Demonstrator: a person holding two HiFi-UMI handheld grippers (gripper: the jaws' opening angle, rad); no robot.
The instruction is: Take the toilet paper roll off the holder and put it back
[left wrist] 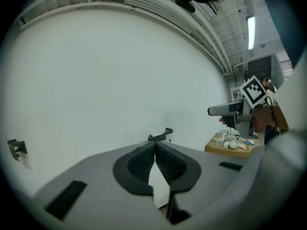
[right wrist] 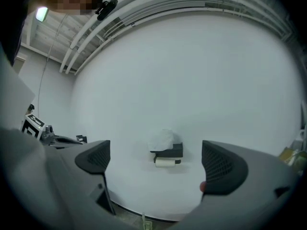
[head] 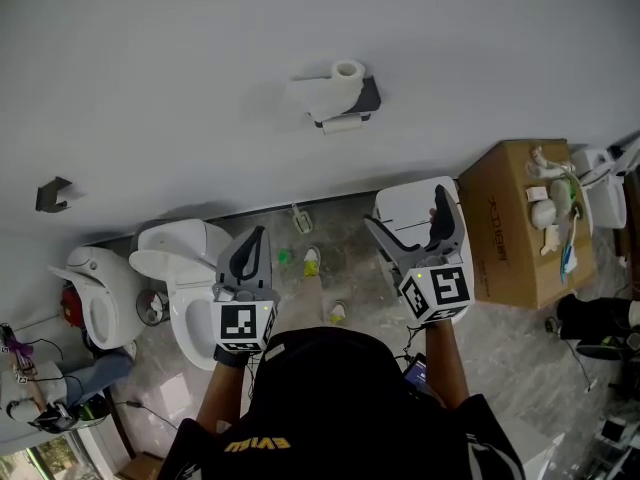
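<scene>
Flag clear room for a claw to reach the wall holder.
Bare wall on both sides of and above the holder; only a small bracket far left. Floor is crowded: toilets left, cluttered cardboard box right. Right claw open, left claw shut.

A white roll of soft crinkled paper [head: 345, 76], a dark matt holder [head: 368, 98], a smooth matt white wall [head: 150, 88], a glossy white ceramic toilet [head: 185, 258], a brown cardboard box [head: 510, 228] and a polished grey marbled floor [head: 500, 348] are shown. The left tool [left wrist: 155, 145] and right tool [right wrist: 159, 161], of matt grey plastic, are fitted with ribbed black pads [right wrist: 223, 164].
</scene>
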